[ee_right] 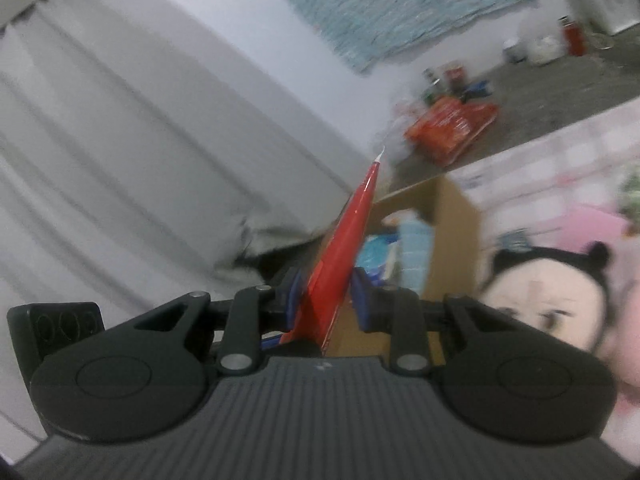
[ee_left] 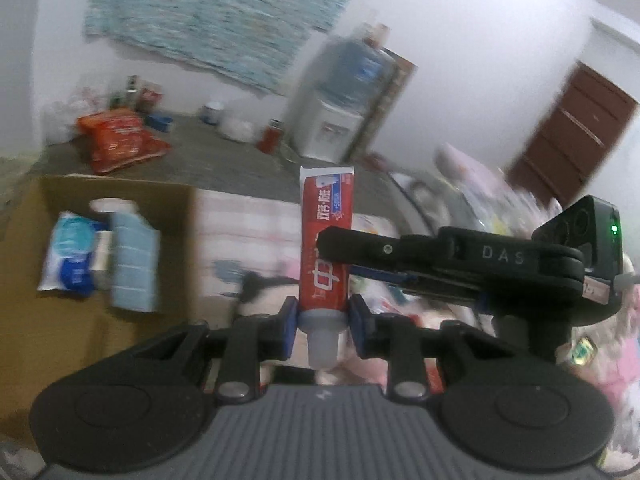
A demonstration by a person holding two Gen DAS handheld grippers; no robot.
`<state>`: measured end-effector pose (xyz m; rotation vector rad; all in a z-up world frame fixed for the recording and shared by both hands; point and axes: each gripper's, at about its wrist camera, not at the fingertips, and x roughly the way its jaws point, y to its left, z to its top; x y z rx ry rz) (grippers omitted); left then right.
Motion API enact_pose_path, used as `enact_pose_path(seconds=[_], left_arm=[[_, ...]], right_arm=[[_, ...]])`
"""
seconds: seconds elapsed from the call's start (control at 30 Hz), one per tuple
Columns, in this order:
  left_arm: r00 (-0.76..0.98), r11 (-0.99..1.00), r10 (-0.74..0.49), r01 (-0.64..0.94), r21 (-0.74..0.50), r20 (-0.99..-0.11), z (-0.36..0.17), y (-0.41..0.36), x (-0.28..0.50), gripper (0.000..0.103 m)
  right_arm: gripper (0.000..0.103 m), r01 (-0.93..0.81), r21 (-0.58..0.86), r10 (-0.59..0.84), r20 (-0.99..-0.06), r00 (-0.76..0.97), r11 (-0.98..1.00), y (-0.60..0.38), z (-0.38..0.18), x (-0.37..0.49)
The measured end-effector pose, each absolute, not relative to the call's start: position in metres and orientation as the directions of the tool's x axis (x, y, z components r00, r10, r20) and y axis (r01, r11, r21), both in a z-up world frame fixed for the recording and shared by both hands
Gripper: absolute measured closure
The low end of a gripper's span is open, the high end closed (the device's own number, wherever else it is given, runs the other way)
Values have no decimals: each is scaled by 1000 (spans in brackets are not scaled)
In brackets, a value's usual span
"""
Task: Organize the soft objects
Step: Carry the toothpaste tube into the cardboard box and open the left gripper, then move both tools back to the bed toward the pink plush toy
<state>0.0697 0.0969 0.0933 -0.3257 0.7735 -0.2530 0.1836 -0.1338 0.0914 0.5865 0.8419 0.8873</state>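
Toothpaste tube (ee_left: 326, 240), red with a white cap, stands upright in the air between both grippers, over a bed (ee_left: 248, 220) with a pink checked cover. The left gripper (ee_left: 325, 322) has its blue pads close on either side of the tube's neck just above the cap; whether they press it or only flank it I cannot tell. The right gripper (ee_left: 320, 246) reaches in from the right and appears closed on the tube's middle; in its own wrist view the tube, seen edge-on, rises between its narrowly parted pads.

As a judgement, the task is partly done: a cardboard box (ee_left: 120, 188) at the near left already holds several soft packs, among them a blue and white pouch (ee_left: 68, 256) and a pale blue packet (ee_left: 134, 264), while the tube is not yet in it. A plush doll (ee_right: 552, 304) with a black headband and other pink soft things lie on the bed to the right, seemingly left to sort. An orange snack bag (ee_left: 120, 140) lies on the far floor.

Chinese characters in white run along the tube; motion blur makes them hard to read. "DAS" shows on the right gripper's body.
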Motion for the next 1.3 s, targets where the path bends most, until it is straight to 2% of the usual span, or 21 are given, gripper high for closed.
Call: enact_pose_path(seconds=[0.2,0.4,0.67,0.8,0.87,1.03,1.3], left_arm=[[705,907,-292,-11,-421,-647,81,163,85,75],[664,865,-334,-64,-497,-669,39,215,118,75],[610,831,-379,-107,-546,-696,-21,239,170,75],[581,833,-381,-123,-540,-719,-42,240,195,74],[549,840,-366,-153,-521,-752,-53,239,207,69],[495,862,-317,-205,-464,-809,-78,237,227,66],[522,873,-269,-223,-434,-809,-70,236,217,55]], right_arm=[[78,-467,713,852,-455,260,523,-51,99,212],[79,-444,663,792,-566,230,603,2,73,248],[79,-461,519,668,-700,254,720,40,25,299],[76,-484,418,588,-758,280,769,56,9,314],[75,-505,372,568,-759,318,779,61,7,317],[73,-522,347,572,-734,365,779,58,14,320],[73,-510,363,593,-691,414,780,27,36,310]])
